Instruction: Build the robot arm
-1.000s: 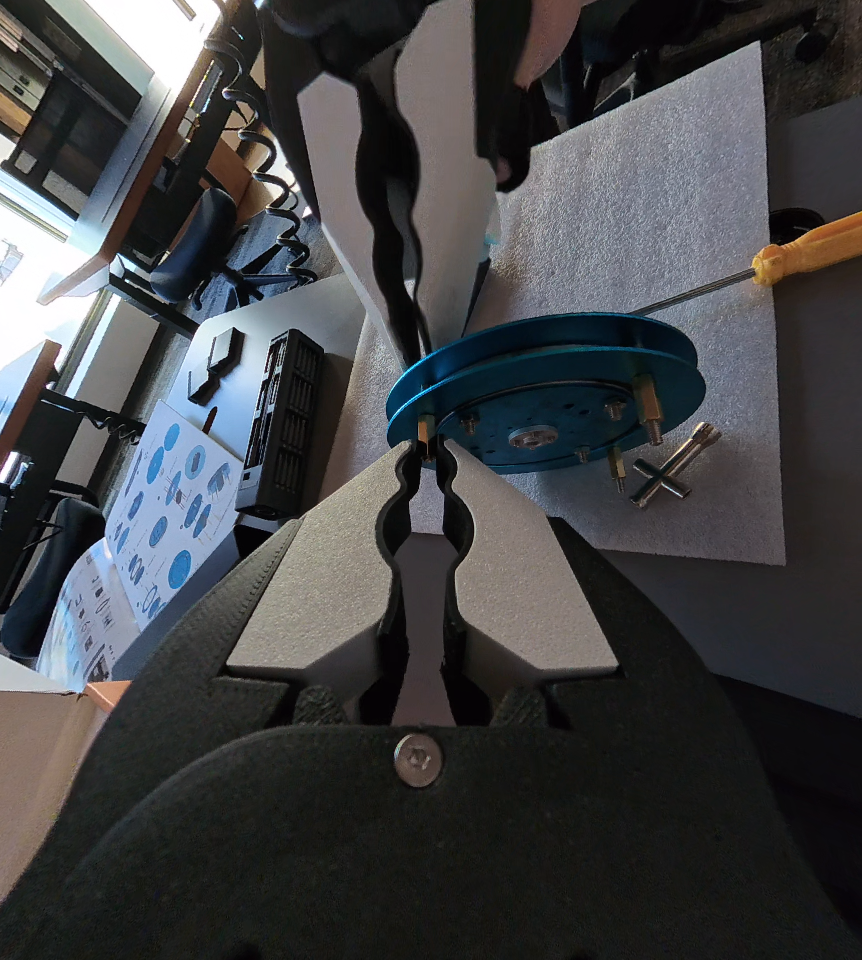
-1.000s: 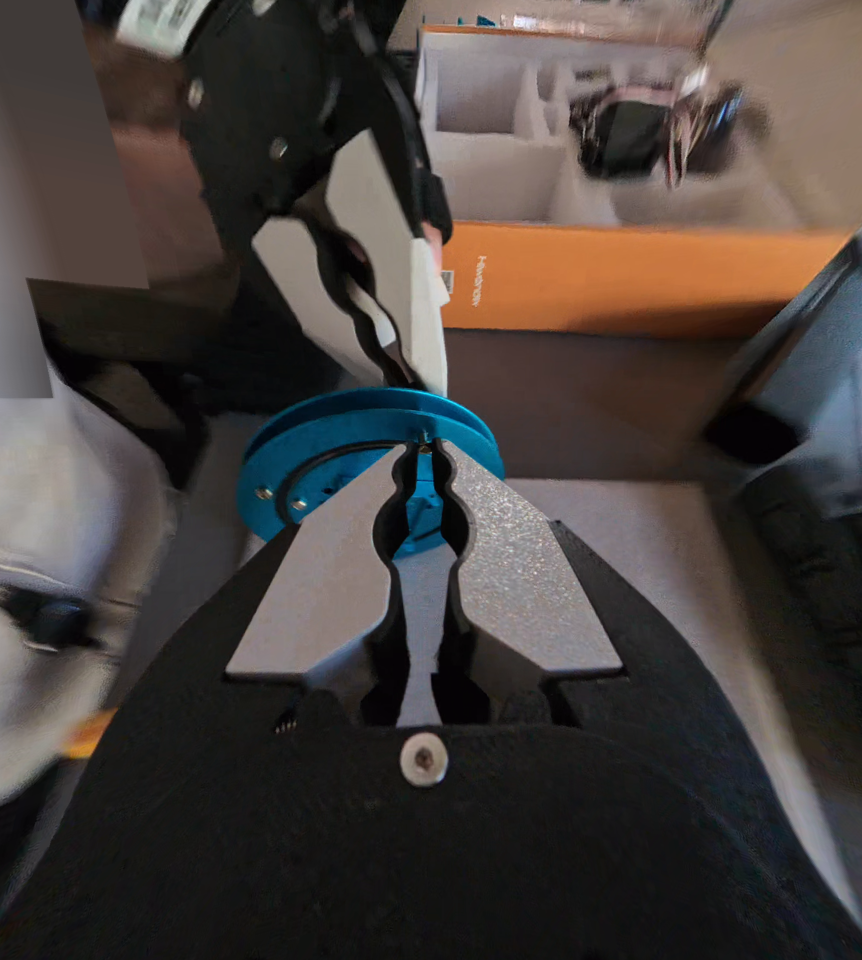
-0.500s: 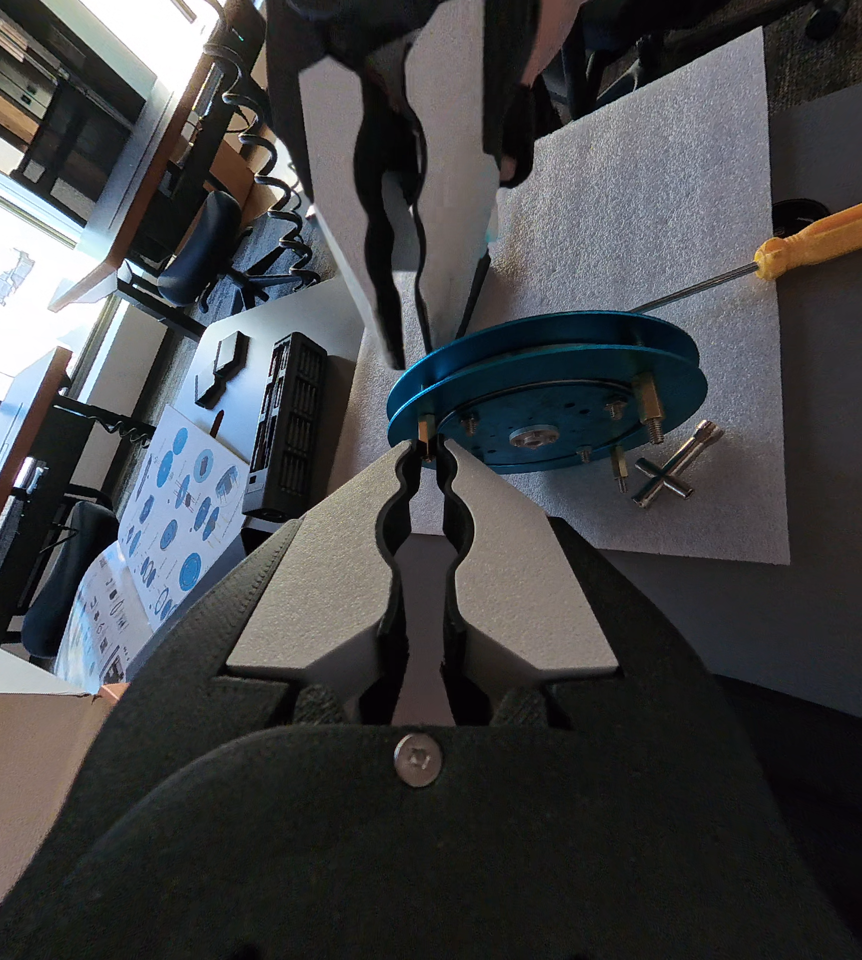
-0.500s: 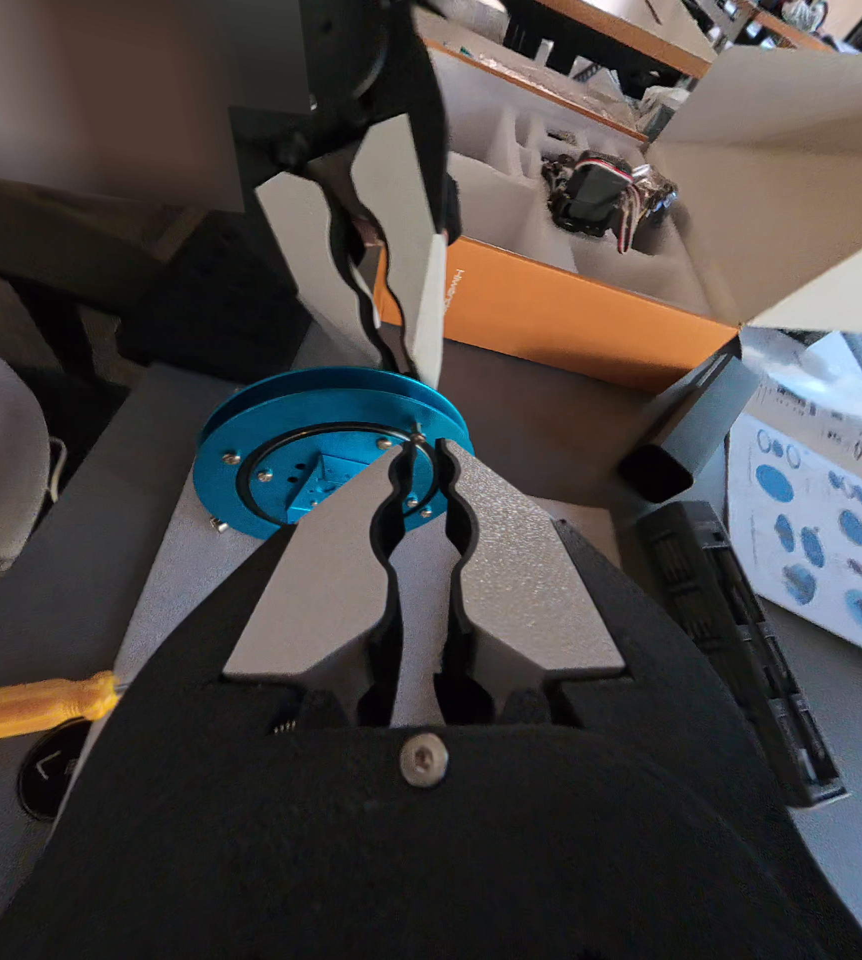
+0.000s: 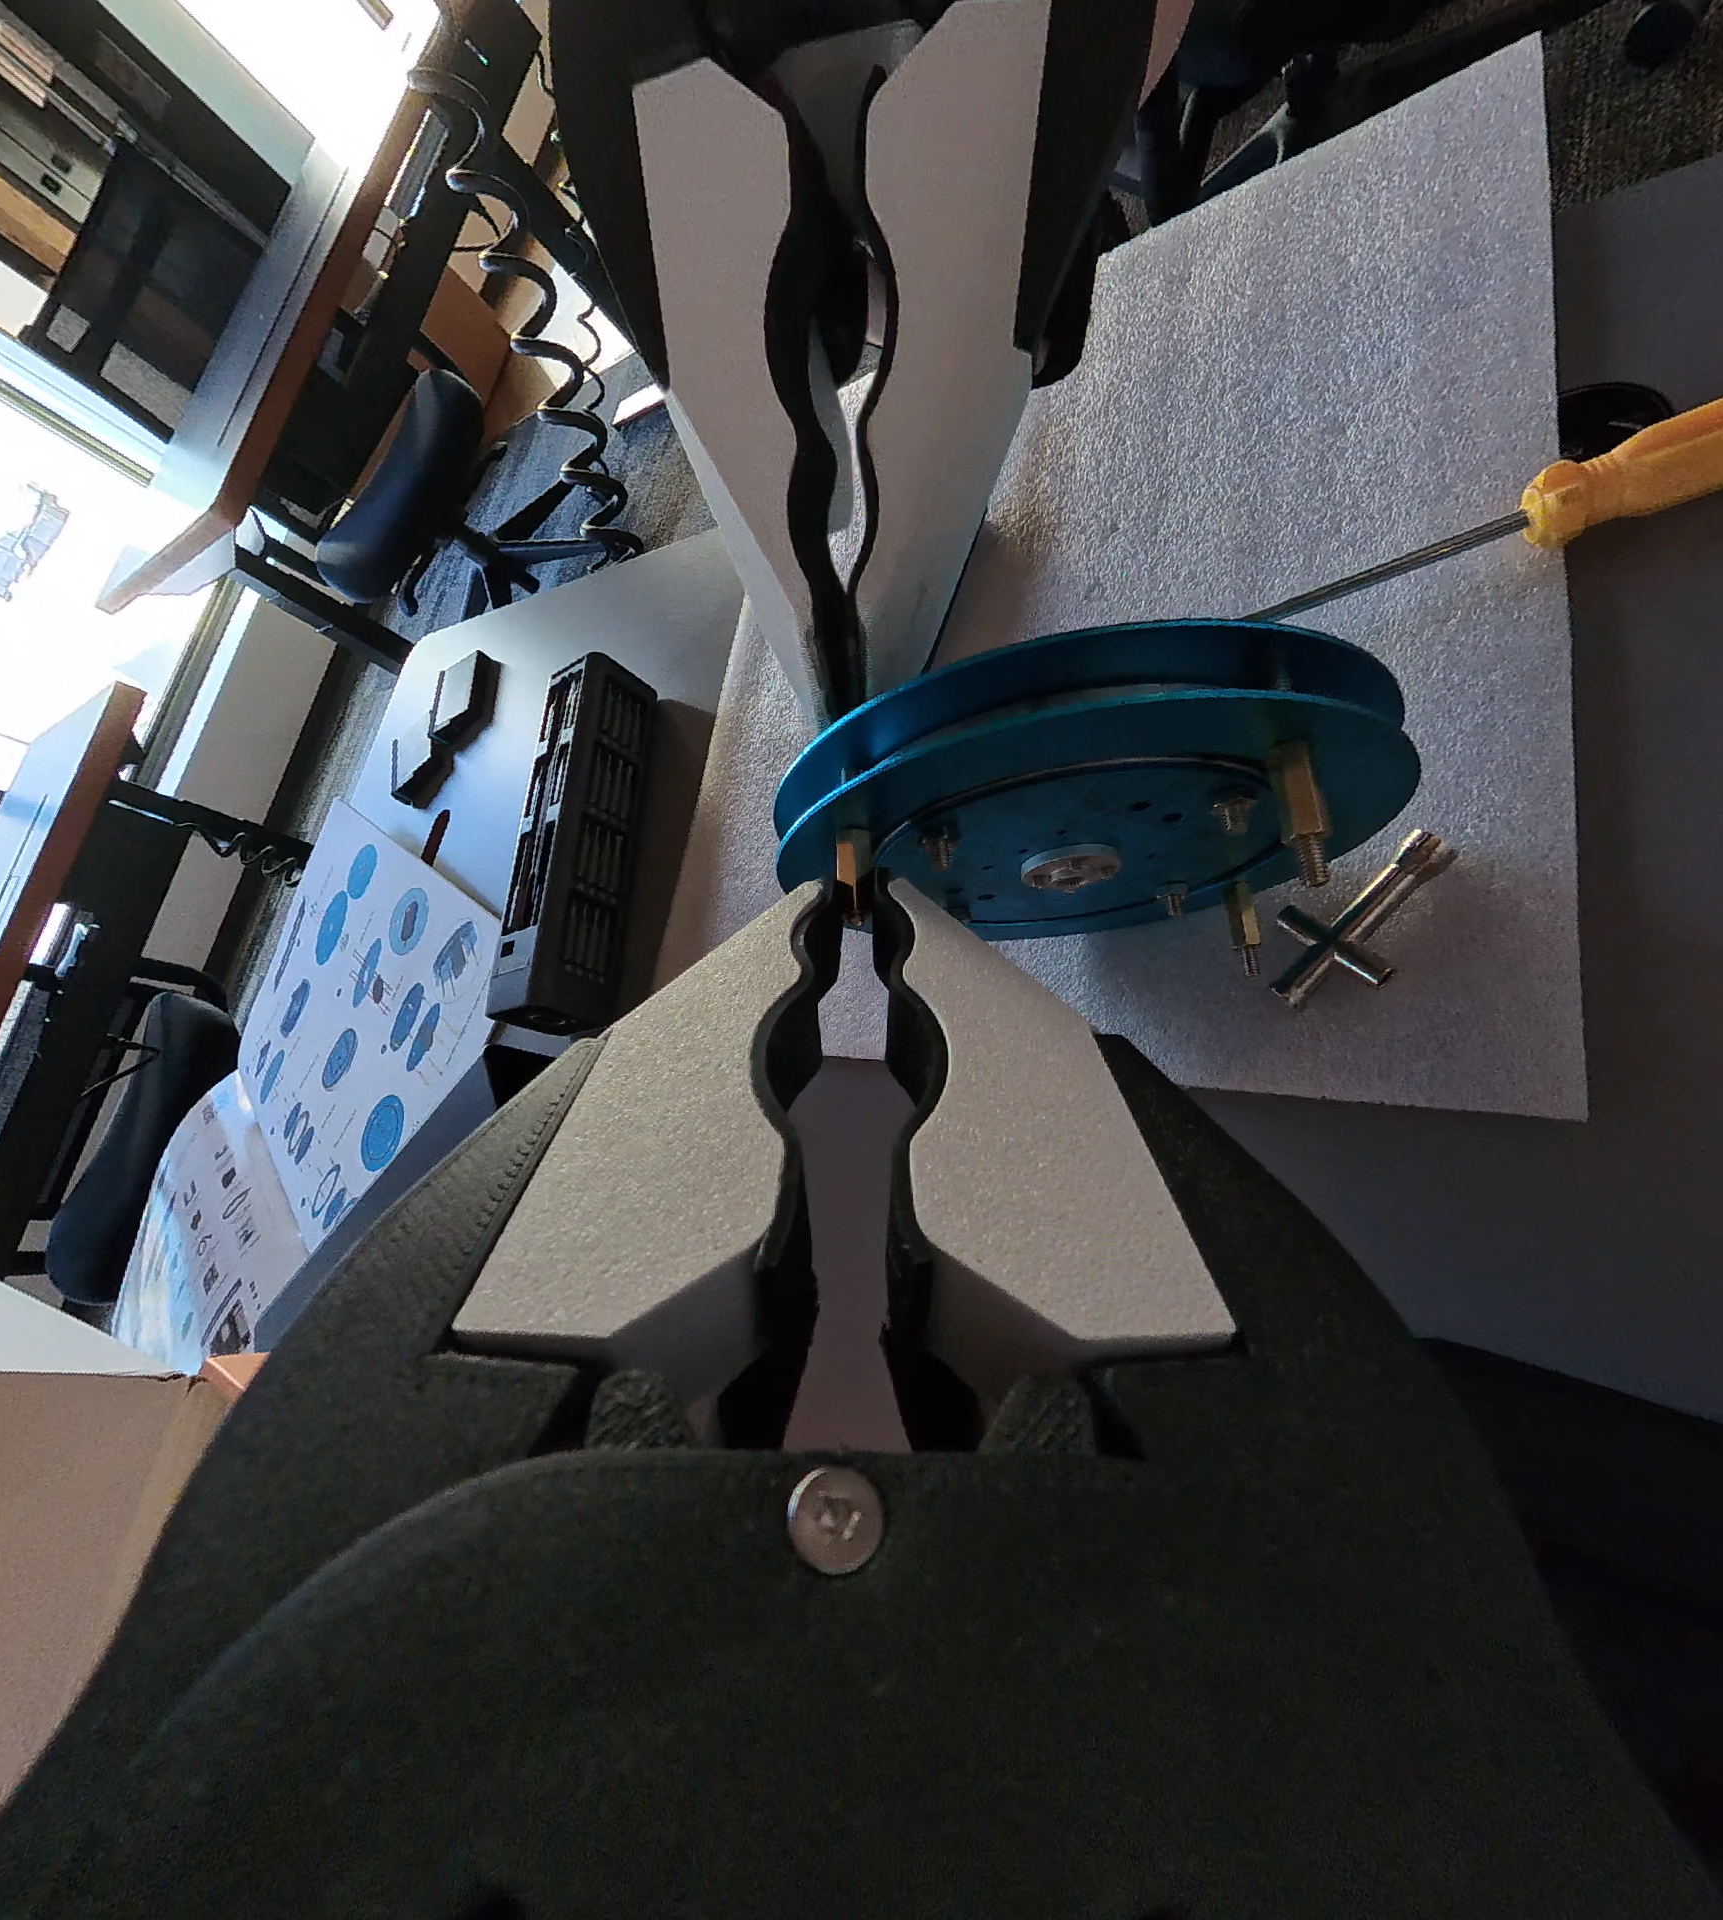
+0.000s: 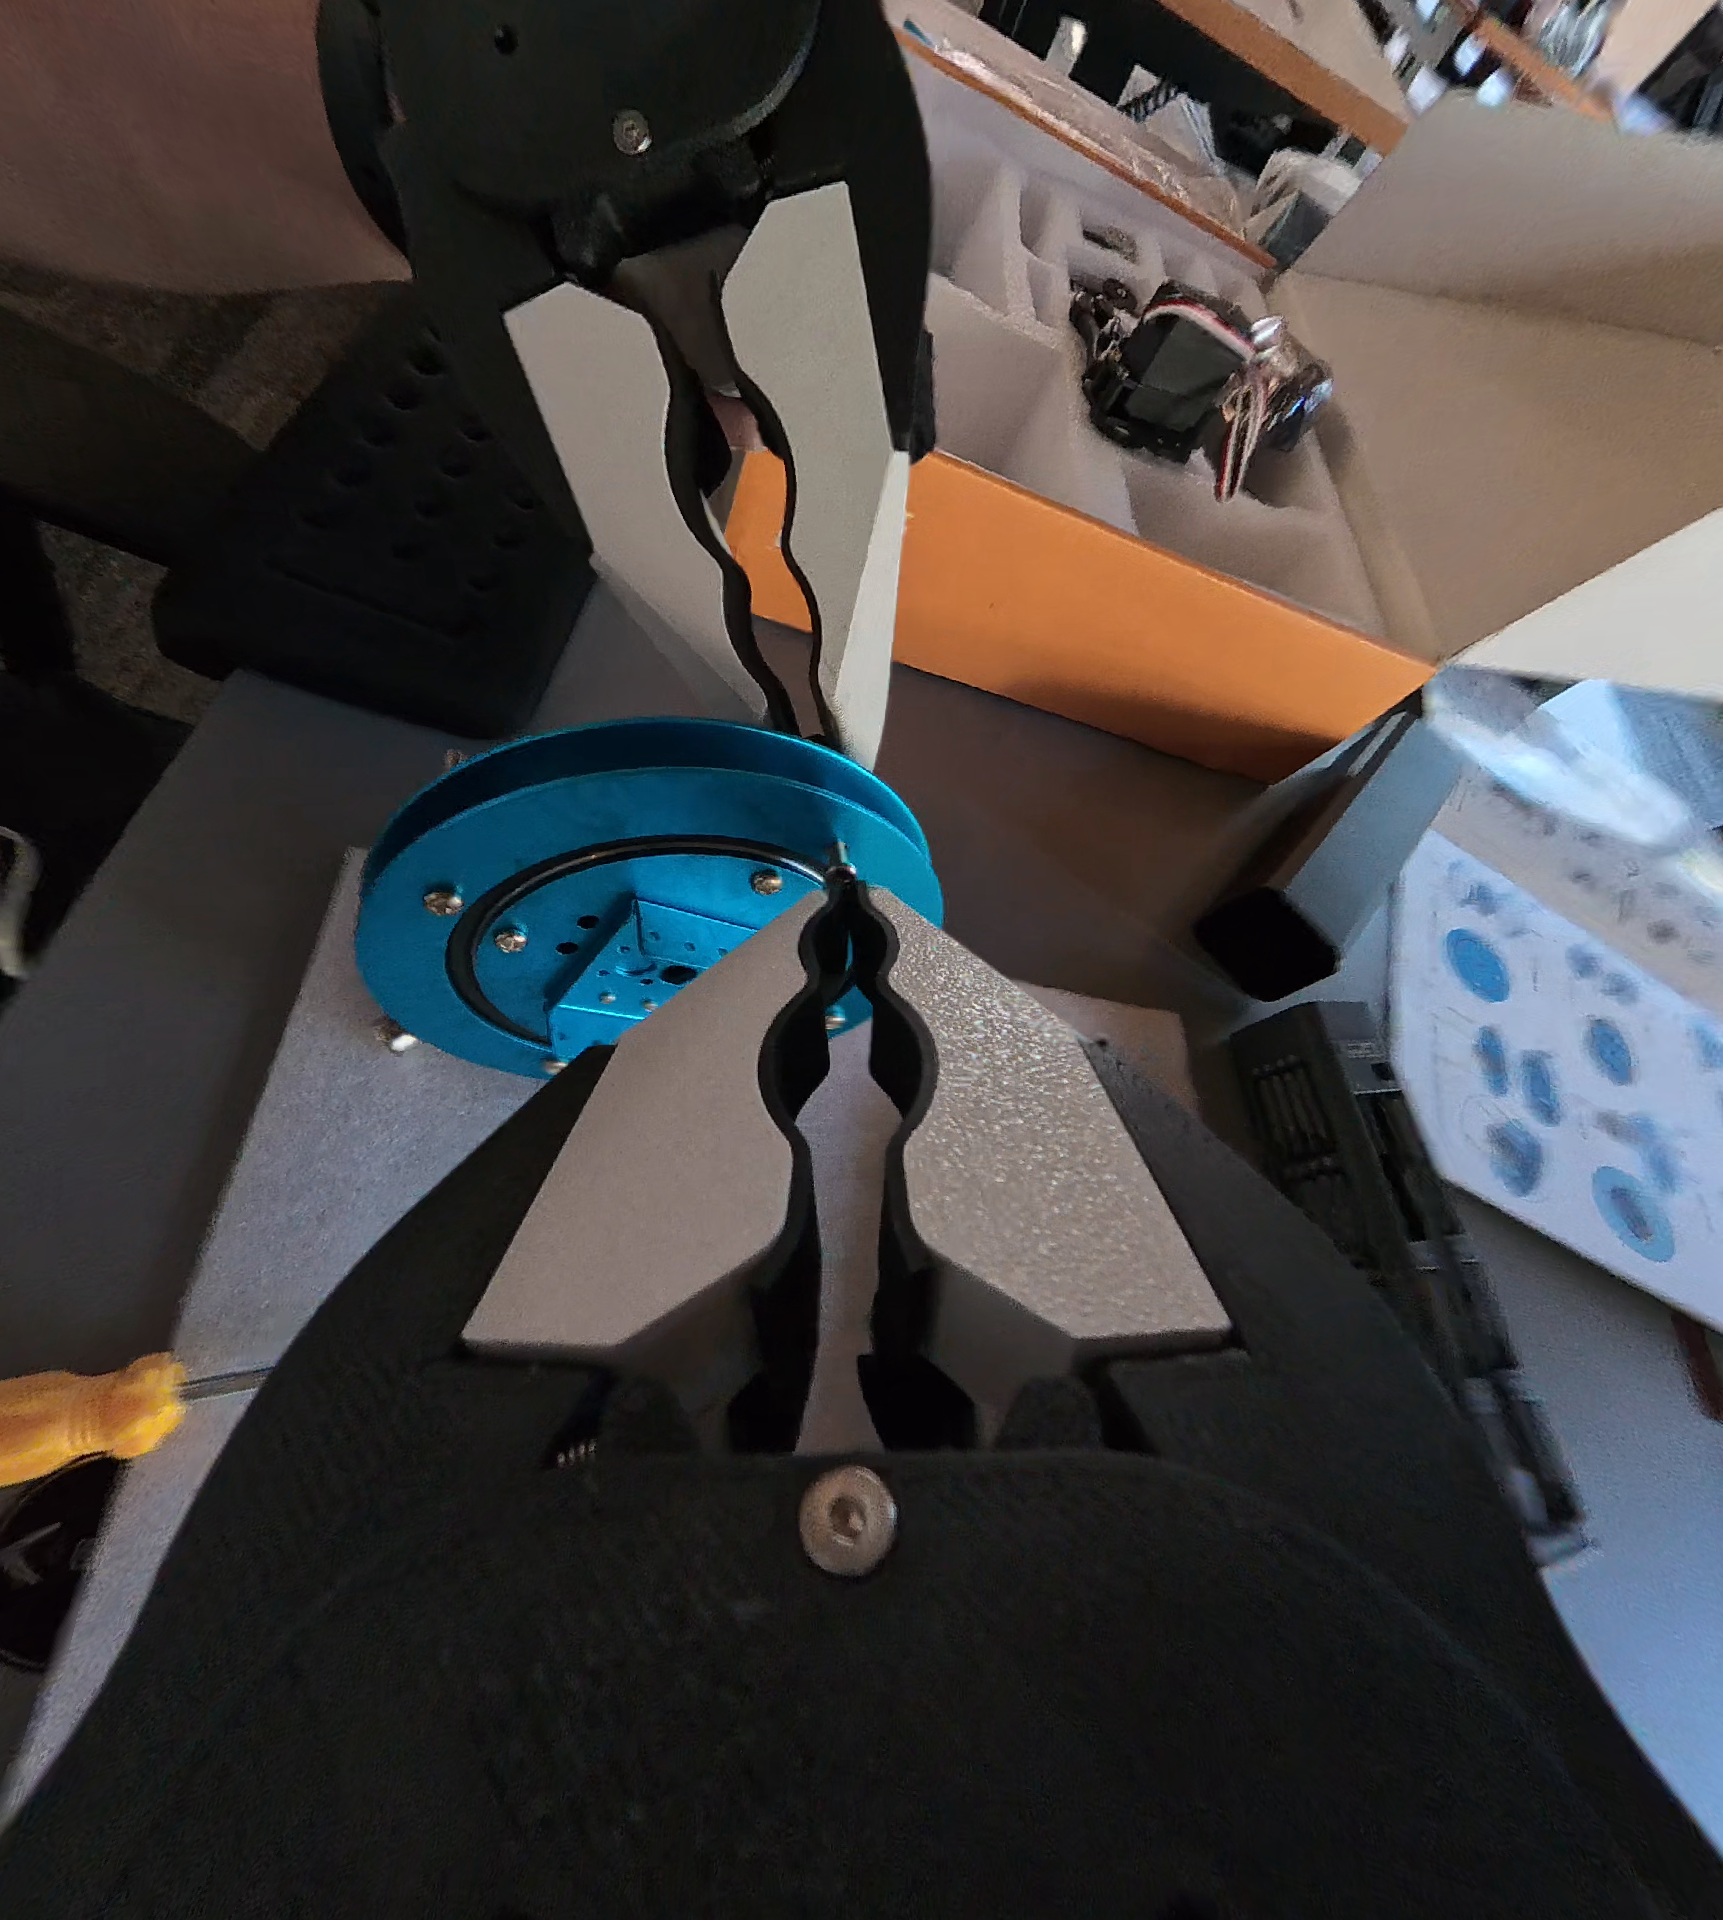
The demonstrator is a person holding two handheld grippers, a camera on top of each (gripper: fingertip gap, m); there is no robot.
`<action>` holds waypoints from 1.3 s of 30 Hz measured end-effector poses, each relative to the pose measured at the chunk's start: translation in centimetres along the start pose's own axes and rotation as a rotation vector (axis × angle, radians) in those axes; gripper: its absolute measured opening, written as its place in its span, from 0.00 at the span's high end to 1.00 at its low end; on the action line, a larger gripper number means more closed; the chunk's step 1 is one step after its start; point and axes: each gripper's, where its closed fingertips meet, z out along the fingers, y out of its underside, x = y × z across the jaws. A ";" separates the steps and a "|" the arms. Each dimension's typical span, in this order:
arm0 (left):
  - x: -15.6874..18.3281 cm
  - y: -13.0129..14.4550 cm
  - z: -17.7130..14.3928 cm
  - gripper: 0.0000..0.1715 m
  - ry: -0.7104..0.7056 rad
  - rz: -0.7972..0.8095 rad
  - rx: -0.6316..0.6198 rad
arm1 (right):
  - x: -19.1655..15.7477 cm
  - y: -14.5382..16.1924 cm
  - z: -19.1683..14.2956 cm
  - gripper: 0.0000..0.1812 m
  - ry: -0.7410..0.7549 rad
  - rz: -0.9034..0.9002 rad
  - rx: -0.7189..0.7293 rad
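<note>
Grey surface (image 5: 1667, 1226) carries a white foam mat (image 5: 1304, 343), w/ a blue double-disc assembly (image 5: 1096, 769) near the mat's edge. Only the left wrist view shows the assembly's underside: brass standoffs (image 5: 1298, 808) and a metal cross wrench (image 5: 1340, 951) just beside it. Only the right wrist view shows the top face, plus an orange-sided box (image 6: 1096, 613) w/ foam compartments beyond the surface's far edge.

Yellow-handled screwdriver (image 5: 1688, 452) lies partly off the mat's edge; a black slotted case (image 5: 576, 831) and printed sheets (image 5: 369, 997) sit along the surface's other side.

Left gripper (image 5: 855, 896) is pinched on a standoff at the disc rim. Right gripper (image 6: 849, 896) is pressed onto a small black screw (image 6: 841, 873) at the top disc. Bare mat lies open beyond the assembly.
</note>
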 end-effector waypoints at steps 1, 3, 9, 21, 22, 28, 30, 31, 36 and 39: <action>0.1 -0.1 0.0 0.98 0.003 0.001 0.004 | -0.2 0.0 0.0 1.00 -0.043 0.082 0.000; 0.2 -0.2 0.0 0.98 0.003 0.004 0.008 | -0.5 0.1 0.0 1.00 -0.154 0.307 0.006; 0.1 -0.1 0.0 0.98 -0.002 0.002 0.012 | 2.3 1.3 -1.7 0.90 -0.092 0.399 0.047; 0.1 0.0 -0.1 0.98 -0.015 0.021 -0.012 | 4.4 11.9 -1.1 0.81 -0.244 0.426 -0.816; 0.1 0.1 -0.2 0.98 -0.014 0.017 -0.013 | 4.2 12.2 -0.6 0.81 -0.268 0.416 -0.854; 0.2 0.2 -0.4 0.97 -0.012 0.019 -0.022 | 2.7 13.7 0.4 0.91 -0.335 0.422 -0.987; 0.2 0.2 -0.3 0.97 -0.012 0.020 -0.022 | 2.8 13.7 0.4 0.92 -0.315 0.505 -0.980; 0.2 0.2 -0.3 0.98 -0.012 0.021 -0.022 | 2.9 13.8 0.3 0.91 -0.294 0.585 -0.971; 0.0 -0.1 0.2 0.97 -0.021 0.051 -0.025 | 3.8 14.1 -0.2 0.91 -0.191 1.012 -0.826; -0.1 -0.5 0.6 0.98 -0.012 0.062 -0.020 | 4.2 13.8 -1.1 0.86 -0.153 1.010 -0.724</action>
